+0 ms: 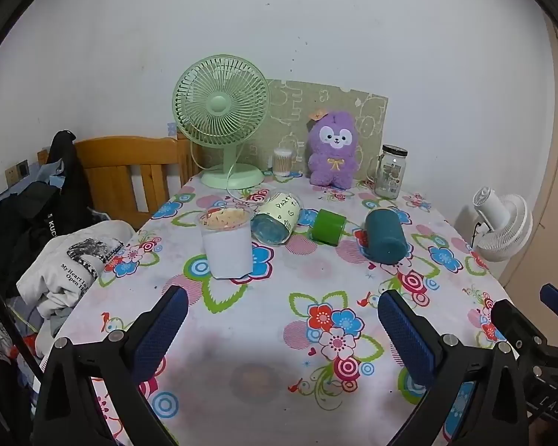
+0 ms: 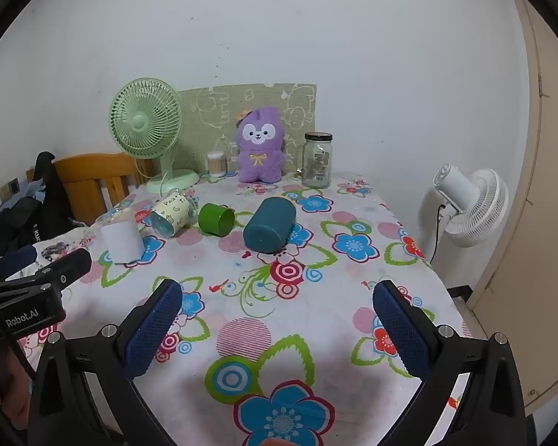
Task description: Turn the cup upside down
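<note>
Several cups sit mid-table on the floral cloth [image 1: 279, 334]. A clear plastic cup with a white sleeve [image 1: 227, 241] stands upright at the left; it also shows in the right wrist view [image 2: 122, 239]. A cream printed cup [image 1: 277, 217] [image 2: 173, 213], a small green cup [image 1: 328, 227] [image 2: 216, 218] and a dark teal cup [image 1: 385, 236] [image 2: 269, 225] lie on their sides. My left gripper [image 1: 282, 306] is open and empty, short of the cups. My right gripper [image 2: 277, 301] is open and empty, near the table's front.
At the back stand a green fan [image 1: 223, 119], a cotton-swab tub [image 1: 282, 161], a purple plush toy [image 1: 333, 148] and a glass jar [image 1: 390, 176]. A wooden chair [image 1: 130, 174] and clothes [image 1: 74, 260] are at the left. A white fan [image 2: 468, 200] stands right of the table.
</note>
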{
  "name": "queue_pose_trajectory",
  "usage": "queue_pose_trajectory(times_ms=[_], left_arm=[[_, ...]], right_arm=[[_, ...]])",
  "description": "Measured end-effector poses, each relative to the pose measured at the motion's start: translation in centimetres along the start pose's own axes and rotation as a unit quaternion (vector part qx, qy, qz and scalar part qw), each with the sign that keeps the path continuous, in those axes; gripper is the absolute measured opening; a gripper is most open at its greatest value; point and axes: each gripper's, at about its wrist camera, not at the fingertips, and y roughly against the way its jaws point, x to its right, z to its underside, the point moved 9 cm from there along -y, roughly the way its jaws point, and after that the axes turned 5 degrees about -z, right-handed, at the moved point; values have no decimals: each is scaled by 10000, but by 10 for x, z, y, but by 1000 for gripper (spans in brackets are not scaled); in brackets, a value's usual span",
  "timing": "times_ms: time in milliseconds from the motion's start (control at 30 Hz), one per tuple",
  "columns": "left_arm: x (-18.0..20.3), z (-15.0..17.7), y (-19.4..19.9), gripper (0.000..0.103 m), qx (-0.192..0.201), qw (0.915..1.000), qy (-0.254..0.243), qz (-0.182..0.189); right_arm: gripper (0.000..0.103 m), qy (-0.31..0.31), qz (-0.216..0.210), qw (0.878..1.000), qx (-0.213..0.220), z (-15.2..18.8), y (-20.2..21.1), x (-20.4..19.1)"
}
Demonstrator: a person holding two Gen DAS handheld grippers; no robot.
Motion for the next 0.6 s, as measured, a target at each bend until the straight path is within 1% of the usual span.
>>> queue_pose_trajectory(times_ms=[33, 467, 600], left_arm=[[0, -1, 1, 103, 67, 9999, 79, 70], [0, -1, 0, 103, 0, 9999, 87, 79], [3, 4, -3, 103, -19, 9999, 111, 109]], right_arm=[[103, 19, 11, 10000, 8, 0, 0, 0], [103, -21, 26, 10000, -31, 2, -2, 0], [103, -12, 12, 10000, -35, 2, -2, 0]])
